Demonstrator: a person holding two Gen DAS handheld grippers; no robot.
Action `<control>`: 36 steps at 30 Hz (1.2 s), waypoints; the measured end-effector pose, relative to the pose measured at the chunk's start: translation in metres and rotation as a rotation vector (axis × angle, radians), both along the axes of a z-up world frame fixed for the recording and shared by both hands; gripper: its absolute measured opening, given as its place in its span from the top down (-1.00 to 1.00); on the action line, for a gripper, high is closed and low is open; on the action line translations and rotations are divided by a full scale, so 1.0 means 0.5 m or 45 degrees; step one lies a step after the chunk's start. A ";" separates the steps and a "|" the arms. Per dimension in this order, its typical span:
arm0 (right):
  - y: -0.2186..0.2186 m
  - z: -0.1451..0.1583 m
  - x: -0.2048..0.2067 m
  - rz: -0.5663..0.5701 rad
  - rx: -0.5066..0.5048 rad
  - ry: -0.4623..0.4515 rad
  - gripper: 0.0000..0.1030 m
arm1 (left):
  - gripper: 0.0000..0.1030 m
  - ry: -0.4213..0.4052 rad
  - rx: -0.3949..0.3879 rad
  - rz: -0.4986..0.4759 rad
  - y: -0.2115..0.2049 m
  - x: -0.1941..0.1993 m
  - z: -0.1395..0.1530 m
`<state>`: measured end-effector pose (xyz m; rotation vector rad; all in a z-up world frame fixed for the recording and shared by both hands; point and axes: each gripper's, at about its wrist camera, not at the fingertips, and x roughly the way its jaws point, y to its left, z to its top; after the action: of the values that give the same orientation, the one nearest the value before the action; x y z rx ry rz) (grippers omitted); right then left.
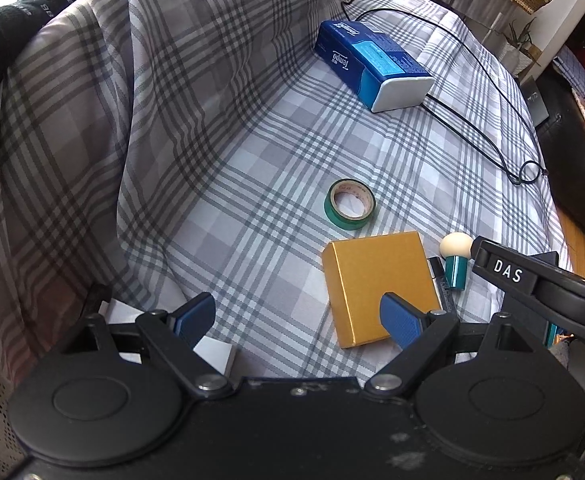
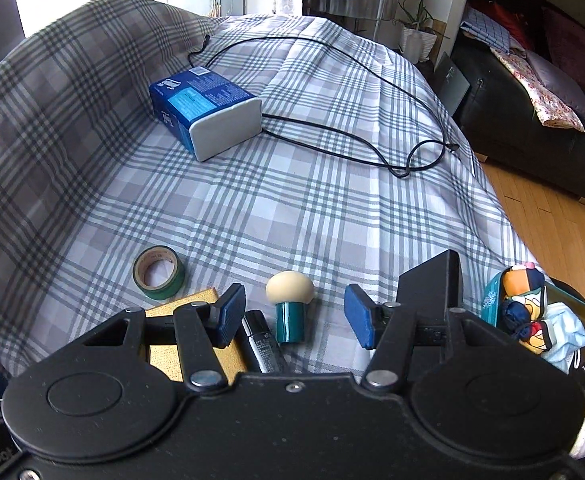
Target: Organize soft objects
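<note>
Round cream sponge puff [image 2: 289, 286] stands upright on smooth plaid cloth [image 2: 276, 208].

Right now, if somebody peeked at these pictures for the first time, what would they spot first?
Probably the big blue tissue pack lying far back on the checked sheet, with a black cable looping beside it. Nearer, a green tape roll sits by a gold box, and a cream-topped teal puff lies in front of the open right gripper.
</note>
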<state>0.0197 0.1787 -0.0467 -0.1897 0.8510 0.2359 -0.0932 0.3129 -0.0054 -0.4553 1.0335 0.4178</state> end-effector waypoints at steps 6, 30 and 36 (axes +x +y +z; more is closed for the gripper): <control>0.008 -0.031 0.028 -0.050 -0.034 0.048 -0.05 | -0.73 -0.013 0.001 -0.011 0.001 -0.003 0.004; 0.027 -0.086 0.069 -0.086 -0.083 0.060 0.05 | -0.73 0.004 -0.003 0.030 0.016 -0.003 -0.008; 0.008 -0.085 0.075 -0.104 -0.022 0.089 0.05 | -0.73 0.025 0.003 0.051 0.016 -0.001 -0.017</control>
<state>0.0574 0.1828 -0.0889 -0.1631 0.9288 0.1593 -0.0937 0.3209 -0.0139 -0.4709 1.0439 0.4601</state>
